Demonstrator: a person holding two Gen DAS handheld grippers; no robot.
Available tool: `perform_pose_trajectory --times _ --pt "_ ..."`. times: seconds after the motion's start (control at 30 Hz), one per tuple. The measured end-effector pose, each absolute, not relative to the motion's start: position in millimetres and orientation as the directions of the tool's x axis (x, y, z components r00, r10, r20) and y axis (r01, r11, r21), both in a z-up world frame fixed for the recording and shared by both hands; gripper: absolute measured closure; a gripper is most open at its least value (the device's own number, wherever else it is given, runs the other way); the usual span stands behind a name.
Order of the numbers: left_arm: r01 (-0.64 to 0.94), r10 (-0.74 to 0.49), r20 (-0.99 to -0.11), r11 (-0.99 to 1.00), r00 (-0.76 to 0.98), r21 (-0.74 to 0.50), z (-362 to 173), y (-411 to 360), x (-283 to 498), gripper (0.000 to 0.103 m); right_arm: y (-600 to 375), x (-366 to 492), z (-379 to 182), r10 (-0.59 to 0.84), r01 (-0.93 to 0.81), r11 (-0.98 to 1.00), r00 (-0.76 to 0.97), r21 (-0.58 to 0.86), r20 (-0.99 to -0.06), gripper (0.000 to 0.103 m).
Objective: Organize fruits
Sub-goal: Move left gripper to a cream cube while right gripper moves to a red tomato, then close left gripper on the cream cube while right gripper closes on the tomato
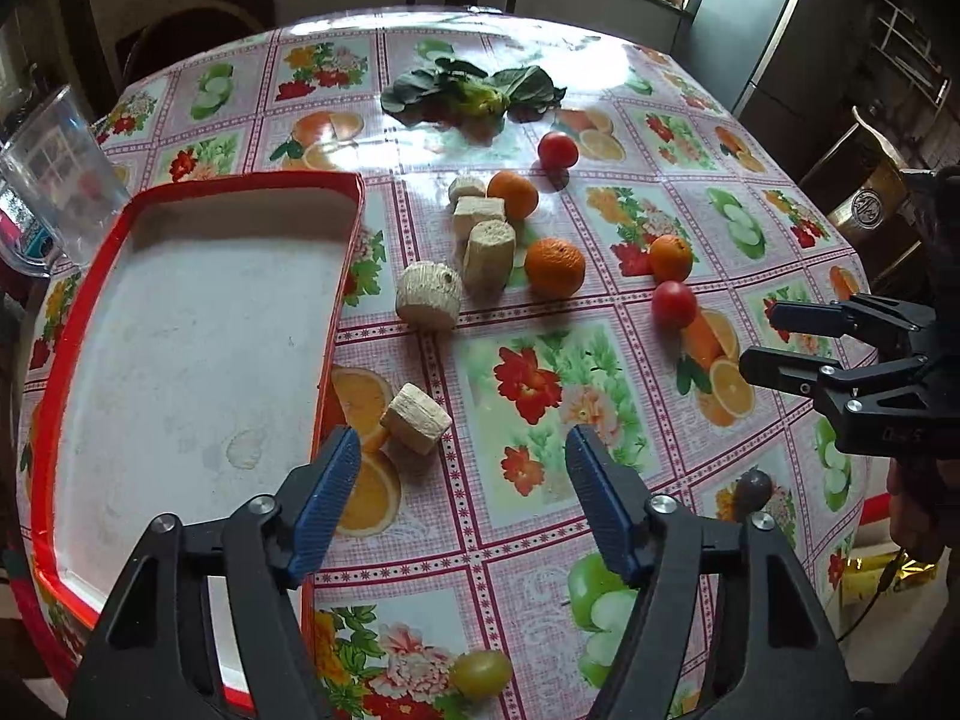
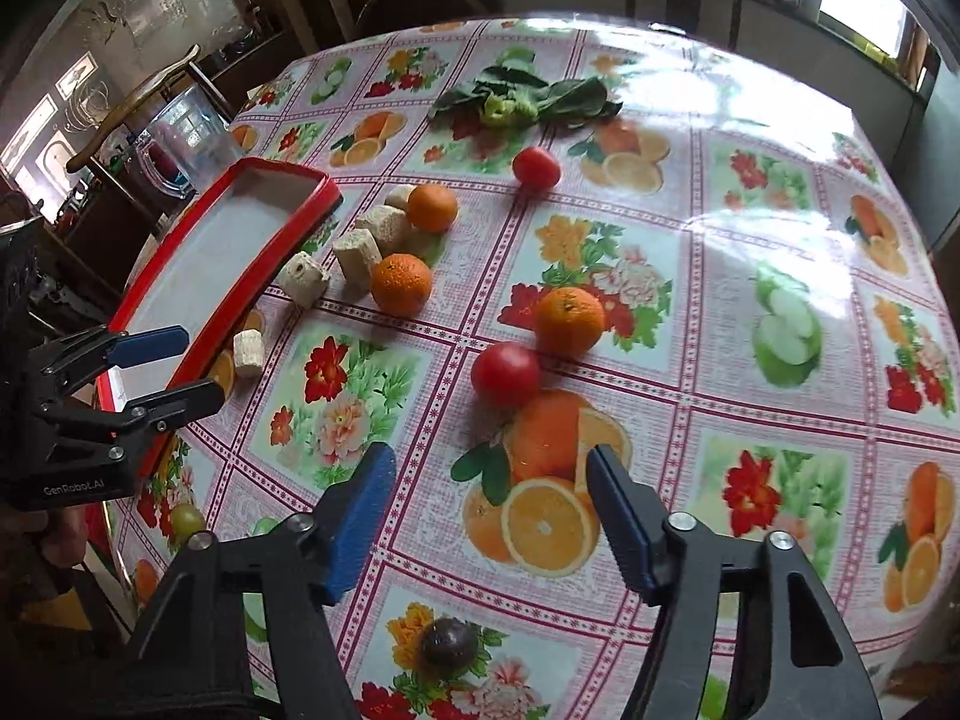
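Daylight from windows at the back falls on a round surface (image 1: 600,60) covered with a glossy cloth printed with fruit and flowers. On its left side lies a red-rimmed tray (image 1: 54,372) with a bare white floor, and a clear plastic jug (image 1: 54,180) stands just beyond the tray's far corner. Leafy greens (image 1: 474,90) lie near the far edge.

Loose fruit sits to the right of the tray: one tomato (image 1: 558,150) near the greens, an orange (image 1: 513,195) touching a cluster of pale cut chunks (image 1: 480,240), a second orange (image 1: 555,267) just beside them, a third orange (image 1: 671,258) further right with a second tomato (image 1: 674,303) right next to it. One more pale chunk (image 1: 417,418) lies alone close to the tray's right rim. A green grape (image 1: 482,673) and a dark grape (image 1: 753,489) rest near the front edge.

The left gripper (image 1: 462,474) hangs over the tray's rim and the cloth, its jaws apart with nothing between them; the lone chunk lies just ahead of its left finger. The right gripper (image 2: 492,492) hovers over a printed orange picture, jaws also apart and holding nothing, the second tomato just ahead of them.
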State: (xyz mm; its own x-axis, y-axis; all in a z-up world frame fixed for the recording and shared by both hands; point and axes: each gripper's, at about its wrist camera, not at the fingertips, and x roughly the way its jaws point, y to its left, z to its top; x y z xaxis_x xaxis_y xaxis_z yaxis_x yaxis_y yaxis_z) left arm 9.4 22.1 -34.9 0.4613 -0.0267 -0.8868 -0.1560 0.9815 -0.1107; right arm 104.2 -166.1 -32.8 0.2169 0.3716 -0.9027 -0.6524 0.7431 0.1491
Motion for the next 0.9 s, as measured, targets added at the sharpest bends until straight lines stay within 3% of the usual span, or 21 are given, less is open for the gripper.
perform_pose_trajectory --times 0.3,0.47,0.63,0.73,0.9 --pt "-0.142 0.001 -0.911 0.988 0.413 -0.063 -58 28 26 0.044 -154 125 -55 0.384 -0.637 0.749 0.197 0.18 -0.902 0.046" --pt "-0.159 -0.012 -0.928 0.984 0.373 -0.077 -73 35 34 0.062 -147 135 -66 0.388 -0.624 0.756 0.181 0.199 -0.904 0.054" --pt "-0.145 -0.009 -0.925 0.987 0.379 -0.069 -74 37 37 0.072 -141 138 -71 0.392 -0.618 0.761 0.197 0.197 -0.898 0.059" --pt "-0.138 -0.017 -0.922 0.988 0.386 -0.076 -74 38 37 0.072 -139 139 -71 0.382 -0.614 0.768 0.212 0.181 -0.9 0.07" --pt "-0.128 -0.049 -0.917 0.986 0.395 -0.108 -72 38 35 0.073 -144 136 -69 0.388 -0.597 0.778 0.209 0.197 -0.897 0.071"
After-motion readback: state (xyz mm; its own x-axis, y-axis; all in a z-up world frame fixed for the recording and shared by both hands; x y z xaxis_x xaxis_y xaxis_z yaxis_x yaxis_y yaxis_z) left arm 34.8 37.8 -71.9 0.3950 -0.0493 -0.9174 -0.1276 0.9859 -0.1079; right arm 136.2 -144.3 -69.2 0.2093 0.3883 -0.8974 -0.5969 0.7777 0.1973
